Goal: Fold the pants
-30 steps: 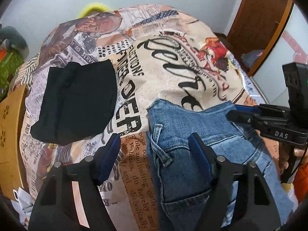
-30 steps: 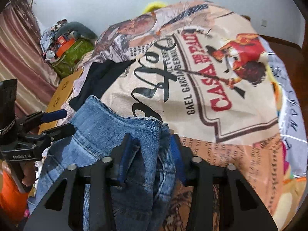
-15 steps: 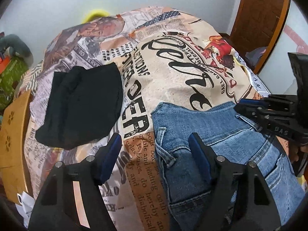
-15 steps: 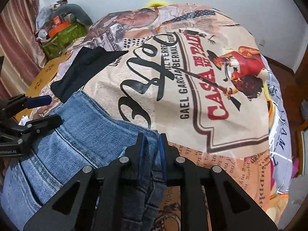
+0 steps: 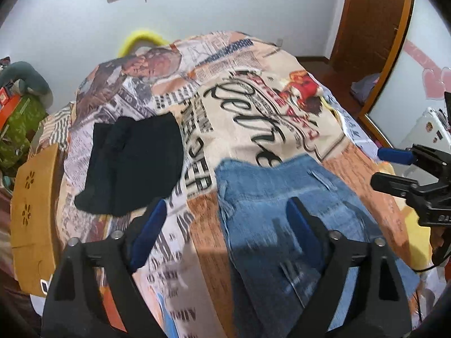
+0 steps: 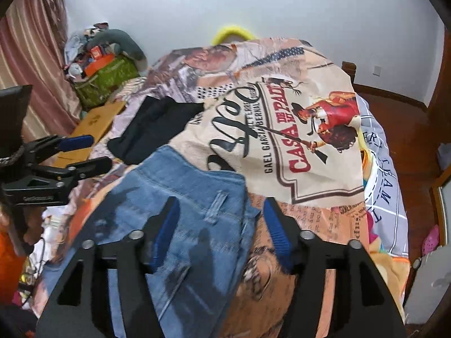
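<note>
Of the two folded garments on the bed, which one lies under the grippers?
The blue denim jeans, directly below both open grippers; the black folded garment lies apart, off to their left side.

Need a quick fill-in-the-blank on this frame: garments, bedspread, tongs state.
1. The jeans are coloured ____.
2. The folded garment beside the jeans is ____.
3. Both garments lie on a printed ____.
4. The right tongs stand ____, with nothing pinched between them.

Missing words: blue; black; bedspread; open
</note>
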Action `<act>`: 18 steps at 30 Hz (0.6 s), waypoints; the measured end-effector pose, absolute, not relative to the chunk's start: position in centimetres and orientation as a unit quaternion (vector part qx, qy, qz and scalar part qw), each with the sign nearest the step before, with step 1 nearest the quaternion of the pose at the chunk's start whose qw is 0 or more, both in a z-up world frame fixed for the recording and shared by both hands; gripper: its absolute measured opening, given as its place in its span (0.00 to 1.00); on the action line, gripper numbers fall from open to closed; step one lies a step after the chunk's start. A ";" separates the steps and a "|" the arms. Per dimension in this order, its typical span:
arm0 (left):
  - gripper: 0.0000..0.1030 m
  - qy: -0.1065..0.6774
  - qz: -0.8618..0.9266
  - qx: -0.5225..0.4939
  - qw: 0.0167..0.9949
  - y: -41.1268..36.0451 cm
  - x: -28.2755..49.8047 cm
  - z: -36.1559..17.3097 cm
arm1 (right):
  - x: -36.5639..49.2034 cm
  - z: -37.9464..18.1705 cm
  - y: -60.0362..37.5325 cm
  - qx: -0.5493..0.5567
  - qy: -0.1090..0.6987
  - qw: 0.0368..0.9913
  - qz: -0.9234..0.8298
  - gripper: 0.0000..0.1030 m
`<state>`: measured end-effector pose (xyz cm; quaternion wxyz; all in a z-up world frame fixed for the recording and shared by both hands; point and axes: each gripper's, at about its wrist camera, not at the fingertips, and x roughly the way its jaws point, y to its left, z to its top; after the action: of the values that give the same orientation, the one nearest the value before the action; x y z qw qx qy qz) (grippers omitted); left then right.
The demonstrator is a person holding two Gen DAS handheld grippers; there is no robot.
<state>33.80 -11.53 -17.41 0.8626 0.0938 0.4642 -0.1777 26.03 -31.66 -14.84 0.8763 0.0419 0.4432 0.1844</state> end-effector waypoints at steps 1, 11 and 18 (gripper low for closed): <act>0.87 0.468 -0.180 0.092 0.860 -11.5 33.4 -17.5 | 25.4 -14.7 -31.7 0.043 0.442 0.876 0.189 0.67; 0.88 0.532 -0.210 0.091 0.815 -11.3 30.8 -21.4 | 22.3 -18.3 -32.2 0.092 0.496 0.838 0.206 0.67; 0.98 0.559 -0.233 0.048 0.794 -11.0 32.1 -23.3 | 22.5 -21.6 -32.2 0.117 0.533 0.809 0.218 0.67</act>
<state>32.07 -10.97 -23.33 0.7941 0.0483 0.5592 -0.2333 22.51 -32.15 -21.56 0.8091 0.1169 0.5332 0.2176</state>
